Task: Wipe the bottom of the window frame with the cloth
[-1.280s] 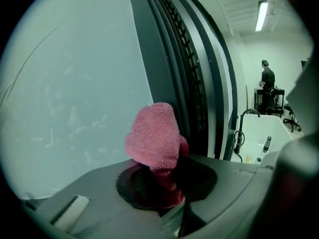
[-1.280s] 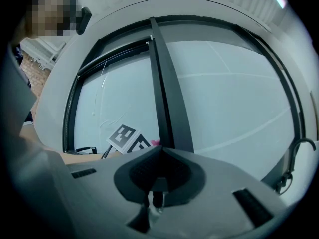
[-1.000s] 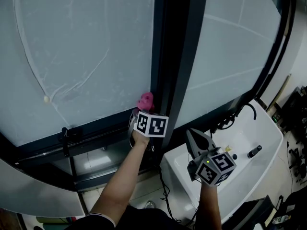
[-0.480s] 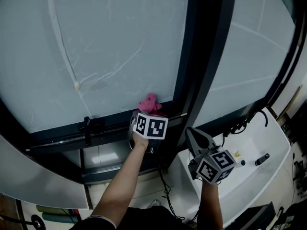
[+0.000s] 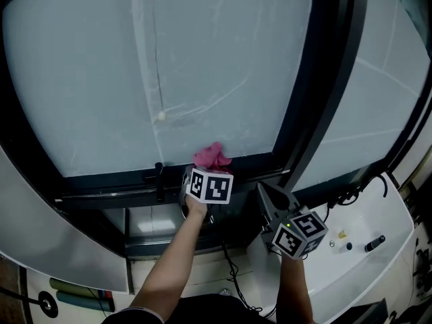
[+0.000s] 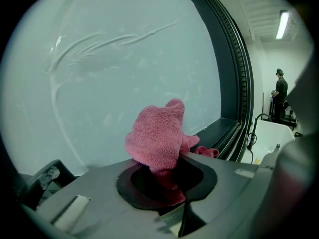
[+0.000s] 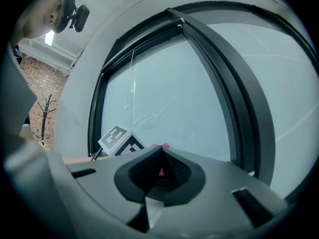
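Note:
A pink cloth [image 5: 211, 156] [image 6: 158, 139] is bunched between the jaws of my left gripper [image 5: 208, 169] [image 6: 164, 176], which is shut on it. The cloth sits at the dark bottom window frame [image 5: 121, 181] [image 6: 219, 131], against the frosted pane, just left of the dark upright bar [image 5: 317, 79]. My right gripper [image 5: 270, 196] [image 7: 158, 176] hangs lower and to the right, jaws shut with nothing between them. In the right gripper view the left gripper's marker cube [image 7: 118, 139] and a sliver of the pink cloth [image 7: 163, 146] show past the jaws.
A small black latch [image 5: 159, 179] stands on the frame left of the cloth. A white sink [image 5: 368, 252] with black cables [image 5: 351, 196] lies at the lower right. A person [image 6: 280, 91] stands far off in the left gripper view.
The cloth and left gripper have slid left along the bottom frame, away from the upright bar and towards the latch. The right gripper has stayed beside it.

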The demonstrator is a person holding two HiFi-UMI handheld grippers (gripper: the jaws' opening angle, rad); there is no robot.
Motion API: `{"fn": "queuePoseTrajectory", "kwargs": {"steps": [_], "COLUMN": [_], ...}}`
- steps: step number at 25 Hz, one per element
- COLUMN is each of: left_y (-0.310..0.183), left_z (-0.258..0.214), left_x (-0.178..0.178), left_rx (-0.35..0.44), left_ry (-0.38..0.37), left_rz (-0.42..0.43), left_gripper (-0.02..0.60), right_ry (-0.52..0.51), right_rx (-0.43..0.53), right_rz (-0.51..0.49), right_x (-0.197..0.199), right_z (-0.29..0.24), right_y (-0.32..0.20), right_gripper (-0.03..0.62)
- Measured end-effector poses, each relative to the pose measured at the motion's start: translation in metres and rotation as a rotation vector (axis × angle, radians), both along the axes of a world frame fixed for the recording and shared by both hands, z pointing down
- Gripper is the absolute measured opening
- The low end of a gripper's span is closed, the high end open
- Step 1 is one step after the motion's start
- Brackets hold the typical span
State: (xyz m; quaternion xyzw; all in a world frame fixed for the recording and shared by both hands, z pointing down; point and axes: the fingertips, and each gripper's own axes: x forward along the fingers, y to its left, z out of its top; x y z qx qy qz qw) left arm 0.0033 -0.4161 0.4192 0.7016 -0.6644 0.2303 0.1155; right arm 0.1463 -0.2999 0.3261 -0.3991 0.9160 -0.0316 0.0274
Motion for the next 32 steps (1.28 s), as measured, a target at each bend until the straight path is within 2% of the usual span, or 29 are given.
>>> {"fn": "queuePoseTrajectory", "kwargs": {"steps": [5,9,13,16,20,23,27,32], "left_y": [0.011,0.015,0.016,0.022,0.048,0.077,0.12,0.171], "left_z": [-0.002,0.0,0.002,-0.005,-0.044,-0.08,-0.113,-0.131], "left_x": [-0.035,-0.045,-0.046,-0.035,-0.008,-0.008,-0.033,-0.088], "left_rx": [0.026,0.043,0.045,0.066,0.179,0.271,0.364,0.437], "left_ry": [0.005,0.01,0.007,0.034,0.116,0.156,0.196,0.264], "left_rz": [-0.078,-0.102,-0.101,-0.046,0.078,0.133,0.154,0.131], "left_gripper": [0.078,0.077,0.077,0.078,0.078,0.078,0.078,0.078], "right_ry": [0.005,-0.002,-0.002,-0.005,-0.006,-0.014,-0.012,-0.009], "right_rx": [-0.001,0.003,0.007,0.008,0.028,0.06,0.1,0.124], "right_rz": [-0.056,-0.083,-0.084,-0.072,-0.068,-0.074,-0.095,-0.143], "right_x": [-0.03,-0.045,-0.047,-0.043,-0.048,-0.058,-0.081,-0.118], "right_z": [0.002,0.002,0.001,-0.002,-0.012,-0.024,-0.041,-0.049], "right_y": [0.002,0.004,0.006,0.007,0.009,0.016,0.033,0.061], "right_gripper": [0.0,0.0,0.0,0.0,0.0,0.0,0.0,0.0]}}
